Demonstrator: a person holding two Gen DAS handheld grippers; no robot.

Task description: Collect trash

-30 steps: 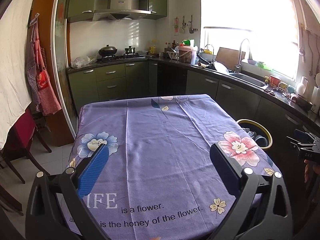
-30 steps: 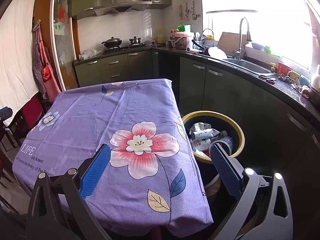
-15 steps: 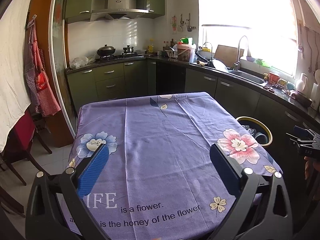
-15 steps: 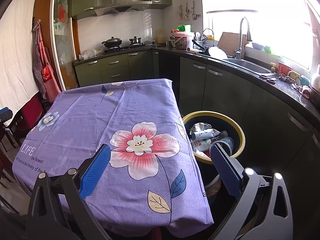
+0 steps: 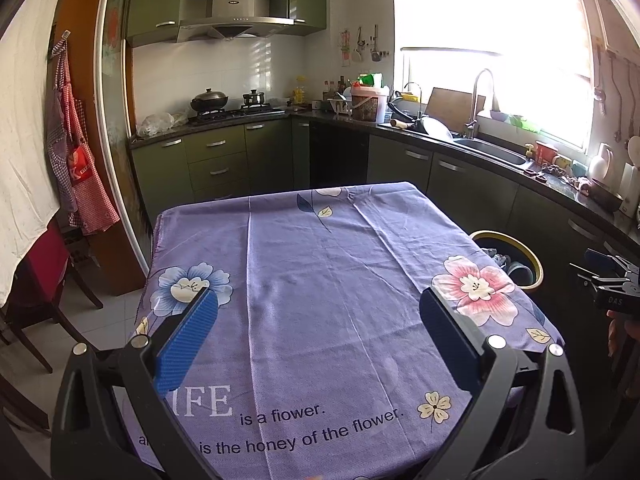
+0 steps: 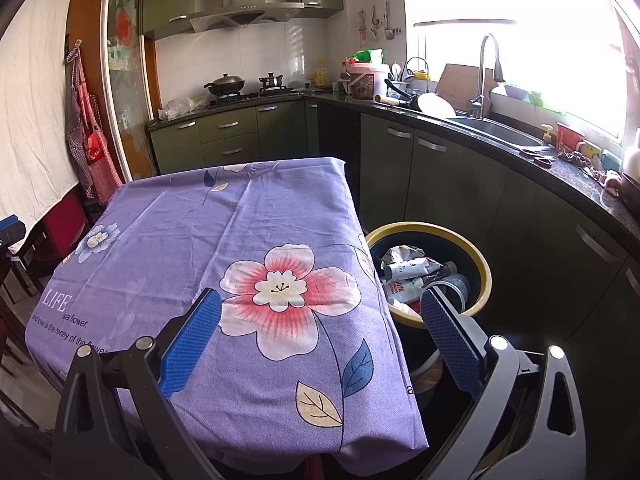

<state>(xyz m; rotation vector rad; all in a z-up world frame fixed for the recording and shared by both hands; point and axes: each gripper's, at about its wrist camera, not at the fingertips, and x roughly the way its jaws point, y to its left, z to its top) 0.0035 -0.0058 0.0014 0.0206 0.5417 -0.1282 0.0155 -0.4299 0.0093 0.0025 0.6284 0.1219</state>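
The trash [image 6: 416,276] is found inside the bin [image 6: 478,258], a dark tub with a yellow rim standing on the floor just beside the right-hand edge of the surface [image 6: 192,240]. White tubes, crumpled wrappers and a clear plastic bottle are piled together in it. In the left wrist view only the far part of the bin [image 5: 534,266] is seen past the corner of the surface, with a little of its contents.

The surface [image 5: 320,280] is covered by a purple cloth printed with flowers and lettering.

The right gripper [image 6: 320,332] is held above the near right corner of the surface, its jaws spread wide and holding nothing; one blue pad is seen over the cloth, the other over the near rim of the bin. The same gripper [image 5: 612,288] is seen at the right edge of the left wrist view.

The left gripper [image 5: 320,336] is held above the near edge of the surface, its jaws likewise spread wide with nothing between them.

Beyond the surface, green cabinets [image 5: 216,160] are noted, with a wok [image 5: 209,101] on the stove, a range hood [image 5: 234,12] above, and a sink [image 6: 496,132] with a tall tap under the window. A checked apron [image 5: 76,160] is hung at the left, beside a red chair [image 5: 44,268]
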